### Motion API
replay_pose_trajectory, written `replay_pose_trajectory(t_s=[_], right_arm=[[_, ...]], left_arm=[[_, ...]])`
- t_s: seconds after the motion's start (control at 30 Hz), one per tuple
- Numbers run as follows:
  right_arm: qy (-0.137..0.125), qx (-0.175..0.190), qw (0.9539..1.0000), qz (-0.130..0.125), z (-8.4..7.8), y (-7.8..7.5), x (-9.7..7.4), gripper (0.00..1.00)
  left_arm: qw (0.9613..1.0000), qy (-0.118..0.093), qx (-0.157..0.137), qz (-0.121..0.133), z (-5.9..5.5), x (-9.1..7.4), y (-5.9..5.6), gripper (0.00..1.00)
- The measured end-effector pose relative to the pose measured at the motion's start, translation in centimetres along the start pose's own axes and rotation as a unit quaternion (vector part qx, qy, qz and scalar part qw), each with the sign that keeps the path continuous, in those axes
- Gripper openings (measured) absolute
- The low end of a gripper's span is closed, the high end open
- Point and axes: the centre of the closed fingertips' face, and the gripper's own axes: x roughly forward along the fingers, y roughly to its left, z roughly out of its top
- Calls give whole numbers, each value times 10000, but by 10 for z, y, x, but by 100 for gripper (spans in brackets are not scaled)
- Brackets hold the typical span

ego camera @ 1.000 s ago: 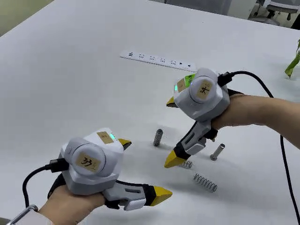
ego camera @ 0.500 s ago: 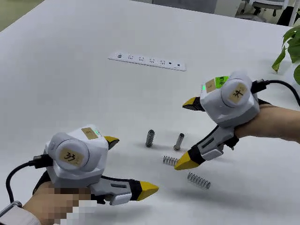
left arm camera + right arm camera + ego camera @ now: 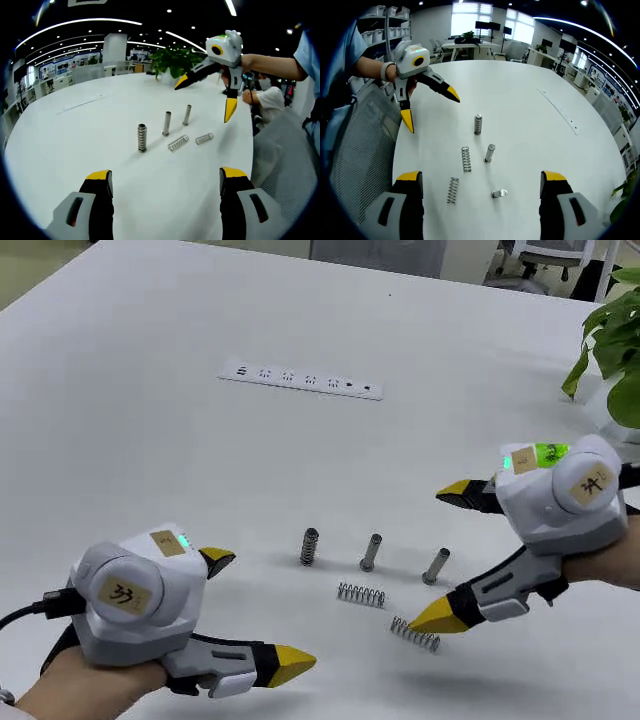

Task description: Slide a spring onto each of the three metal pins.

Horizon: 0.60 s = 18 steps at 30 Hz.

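Tabletop (image 3: 150, 390): white and broad, with the work gathered toward its near edge in the head view.
First pin (image 3: 309, 546): upright, with a spring already coiled round its shaft from the base almost to the top (the one finished piece).
Second pin (image 3: 371, 551): upright and bare, just at 3 o'clock of the first pin.
Third pin (image 3: 436, 565): also bare and seemingly upright, at 3 o'clock of the second, so the three make a short row.
Loose springs: two, both lying flat. The inner spring (image 3: 361, 594) lies at about 6 o'clock of the second pin. The outer spring (image 3: 414, 634) lies at about 7 o'clock of the third pin.
Left tongs (image 3: 253, 610): released, jaws spread wide with nothing between them, held at about 8 o'clock of the row and well apart from it.
Right tongs (image 3: 204, 101): released and empty too, jaws wide, at 3 o'clock of the row. The lower tip is near the outer spring, and I cannot tell whether it touches.
Done: one pin of three carries its spring.
Left: two bare pins and two loose springs, so the count matches.
Step in hand: probably picking up a loose spring, and the right tongs look best placed for the outer one.
Elsewhere: a power strip (image 3: 300, 380) at 12 o'clock, well apart, and a plant (image 3: 605, 350) at 2 o'clock.
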Motion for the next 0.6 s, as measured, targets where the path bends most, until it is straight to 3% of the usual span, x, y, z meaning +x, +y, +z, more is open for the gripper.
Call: replay_pose_trajectory(t_s=[0.2,0.6], right_arm=[[28,271,9995,-167,-26,7,-17,99],[-196,683,9965,-434,-49,20,-36,99]], left_arm=[[10000,10,-46,-16,-2,0,2,90],[10000,33,52,-74,3,3,1,90]])
